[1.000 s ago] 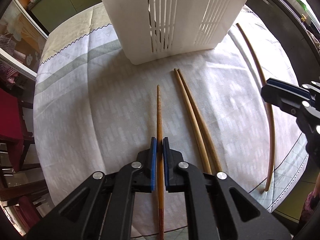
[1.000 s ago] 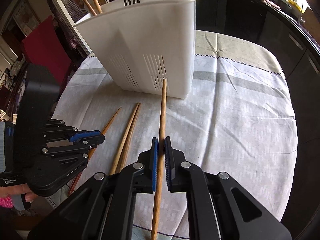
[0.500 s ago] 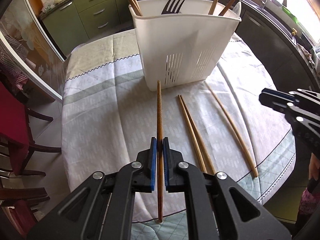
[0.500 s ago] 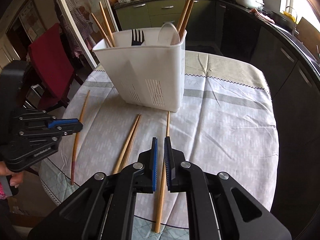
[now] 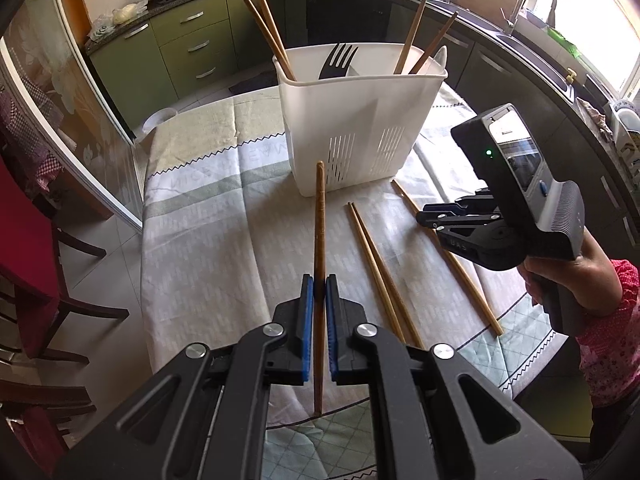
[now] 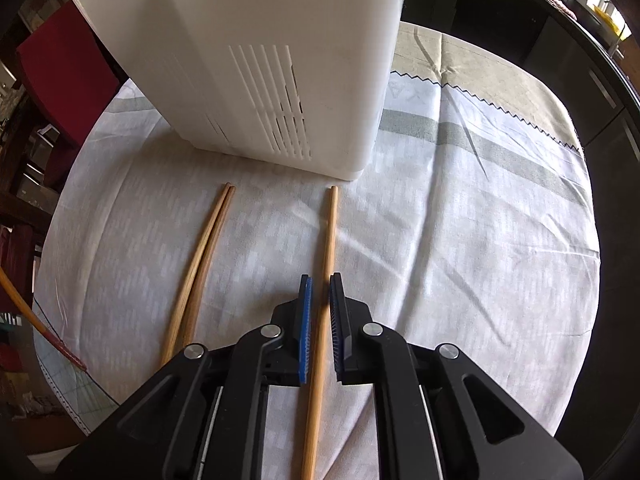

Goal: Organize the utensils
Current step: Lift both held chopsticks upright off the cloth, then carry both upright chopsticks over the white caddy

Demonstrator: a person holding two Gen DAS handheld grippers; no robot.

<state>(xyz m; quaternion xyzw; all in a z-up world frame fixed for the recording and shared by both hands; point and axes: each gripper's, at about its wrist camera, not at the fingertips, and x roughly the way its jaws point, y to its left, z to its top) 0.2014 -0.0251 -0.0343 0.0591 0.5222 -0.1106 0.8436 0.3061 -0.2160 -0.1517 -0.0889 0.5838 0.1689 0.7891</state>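
Note:
My left gripper (image 5: 319, 280) is shut on a dark wooden chopstick (image 5: 319, 232) and holds it lifted above the table, pointing at the white utensil caddy (image 5: 360, 120). The caddy holds chopsticks and a black fork (image 5: 338, 62). My right gripper (image 6: 321, 282) is low over the tablecloth, its jaws slightly apart around a light chopstick (image 6: 326, 264) that lies on the cloth. It shows from outside in the left wrist view (image 5: 472, 220). A pair of chopsticks (image 6: 200, 264) lies to its left, also seen in the left wrist view (image 5: 372, 256).
The table carries a white and beige tablecloth (image 6: 460, 220). The caddy (image 6: 260, 60) stands close ahead of the right gripper. Red chairs (image 5: 24, 240) stand at the left table edge. Green cabinets (image 5: 180, 44) and a dark counter lie beyond.
My left gripper has lifted its chopstick higher and back from the caddy. My right gripper has dropped to the table, moved toward the caddy and parted its jaws around the light chopstick.

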